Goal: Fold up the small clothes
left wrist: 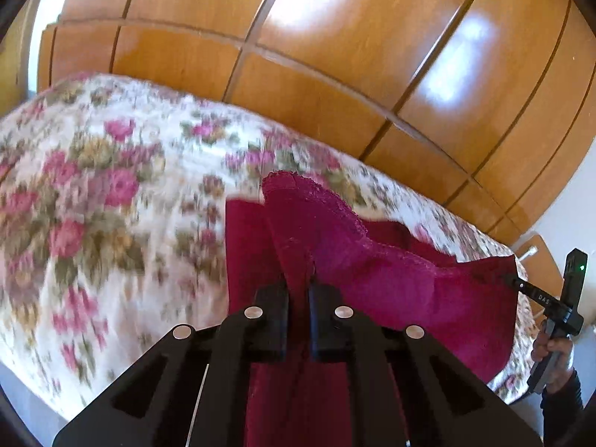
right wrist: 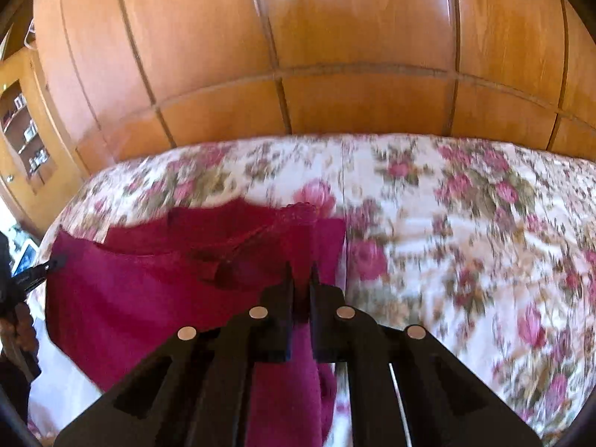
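Observation:
A small magenta garment (left wrist: 391,283) with a lace-trimmed edge hangs stretched in the air above a bed. My left gripper (left wrist: 298,290) is shut on one top corner of it. My right gripper (right wrist: 301,279) is shut on the other top corner of the garment (right wrist: 149,298). In the left wrist view the right gripper (left wrist: 514,279) shows at the far right, pinching the cloth. In the right wrist view the left gripper (right wrist: 56,262) shows at the far left edge, pinching the cloth. The cloth sags between the two grippers.
The bed is covered by a white bedspread (left wrist: 93,193) with pink flowers, seen again in the right wrist view (right wrist: 465,231). A tall wooden wardrobe (right wrist: 298,56) stands behind the bed. A shelf niche (right wrist: 26,130) sits at the far left.

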`<state>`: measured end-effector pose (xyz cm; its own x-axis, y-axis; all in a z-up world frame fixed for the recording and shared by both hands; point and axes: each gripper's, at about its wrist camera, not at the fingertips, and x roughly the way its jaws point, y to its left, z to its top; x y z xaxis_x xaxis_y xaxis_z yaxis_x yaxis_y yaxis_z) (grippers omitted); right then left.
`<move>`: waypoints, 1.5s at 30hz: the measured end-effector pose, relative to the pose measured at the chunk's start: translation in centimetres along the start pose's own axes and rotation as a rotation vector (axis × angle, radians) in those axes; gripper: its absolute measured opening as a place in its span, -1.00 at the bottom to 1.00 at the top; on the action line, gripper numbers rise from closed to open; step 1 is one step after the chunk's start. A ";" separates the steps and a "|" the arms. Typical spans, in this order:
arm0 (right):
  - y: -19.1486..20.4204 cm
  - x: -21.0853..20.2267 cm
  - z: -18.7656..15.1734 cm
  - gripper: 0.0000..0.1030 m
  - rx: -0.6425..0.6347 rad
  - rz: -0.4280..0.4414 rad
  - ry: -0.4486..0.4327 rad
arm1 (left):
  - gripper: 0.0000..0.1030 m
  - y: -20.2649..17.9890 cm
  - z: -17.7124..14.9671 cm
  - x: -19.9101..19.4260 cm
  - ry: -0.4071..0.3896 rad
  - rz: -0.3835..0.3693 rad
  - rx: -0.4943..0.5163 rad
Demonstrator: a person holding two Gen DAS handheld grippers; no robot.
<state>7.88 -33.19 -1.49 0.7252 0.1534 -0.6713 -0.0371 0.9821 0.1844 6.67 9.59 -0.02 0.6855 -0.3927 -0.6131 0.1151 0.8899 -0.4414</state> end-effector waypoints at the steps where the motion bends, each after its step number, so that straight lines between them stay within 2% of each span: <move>1: -0.2 0.8 0.7 -0.89 0.010 -0.001 0.004 | -0.87 0.0 0.8 0.5 -0.007 0.009 0.004; 5: -1.5 5.9 3.7 -0.89 0.051 -0.050 0.035 | -0.87 -0.1 4.1 3.5 -0.020 0.068 0.033; 8: -2.3 9.7 4.6 -0.89 0.076 -0.100 0.076 | -0.87 0.2 6.0 7.0 0.009 0.119 0.029; 10: -2.6 12.4 4.3 -0.89 0.084 -0.133 0.120 | -0.87 0.6 6.3 9.3 0.042 0.163 0.028; 13: -2.8 15.1 3.0 -0.88 0.070 -0.162 0.169 | -0.87 1.5 5.5 13.1 0.132 0.242 0.034; 15: -2.8 15.3 2.5 -0.85 0.059 -0.157 0.159 | -0.86 2.1 4.5 14.7 0.182 0.269 0.042; 17: -3.0 14.8 2.5 -0.74 0.059 -0.144 0.152 | -0.86 2.3 4.5 14.3 0.171 0.265 0.039; 19: -3.1 13.4 2.4 -0.25 0.052 -0.136 0.138 | -0.78 2.2 4.6 13.5 0.168 0.267 0.034; 24: -2.7 7.3 0.6 -0.23 0.029 -0.070 0.071 | -0.78 0.8 3.3 8.9 0.093 0.284 0.076; 26: -2.0 5.6 -0.6 -0.23 0.016 -0.030 0.070 | -0.78 0.1 2.0 6.9 0.072 0.265 0.099; 28: -1.0 4.2 -2.4 -0.23 0.001 0.007 0.078 | -0.78 -0.4 0.6 5.7 0.067 0.284 0.116; 31: 1.0 3.0 -5.9 -0.23 -0.058 0.009 0.107 | -0.78 0.6 -2.1 3.4 0.074 0.284 0.060; 32: 1.4 3.1 -7.2 -0.22 -0.075 0.006 0.132 | -0.74 1.1 -2.8 2.8 0.078 0.275 0.037; 33: 1.5 3.3 -8.5 -0.22 -0.090 -0.011 0.157 | -0.42 1.7 -3.7 2.1 0.080 0.271 0.013; 34: 1.4 3.6 -9.6 -0.23 -0.104 -0.031 0.170 | -0.28 2.1 -4.3 1.6 0.074 0.277 0.000; 36: 0.8 3.8 -11.0 -0.23 -0.111 -0.031 0.158 | -0.23 3.1 -5.7 0.4 0.063 0.267 -0.032; 38: 0.8 3.6 -11.0 -0.23 -0.096 -0.027 0.150 | -0.23 3.8 -6.6 -0.3 0.072 0.272 -0.039; 41: 2.0 3.3 -10.2 -0.19 -0.128 -0.072 0.165 | -0.23 3.5 -7.3 -1.5 0.069 0.266 -0.022; 42: 2.6 3.0 -9.9 -0.09 -0.145 -0.086 0.155 | -0.23 3.4 -7.4 -1.8 0.069 0.254 -0.024; 43: 3.3 2.6 -9.5 0.10 -0.158 -0.090 0.133 | -0.20 3.2 -7.6 -2.1 0.070 0.240 -0.026; 45: 4.4 2.1 -8.4 0.24 -0.163 -0.059 0.089 | -0.12 2.7 -7.9 -2.0 0.074 0.228 -0.014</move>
<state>3.48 -27.59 -8.14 0.6660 0.0969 -0.7396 -0.1122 0.9933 0.0292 -0.07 10.93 -5.09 0.6382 -0.1981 -0.7439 -0.0473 0.9544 -0.2947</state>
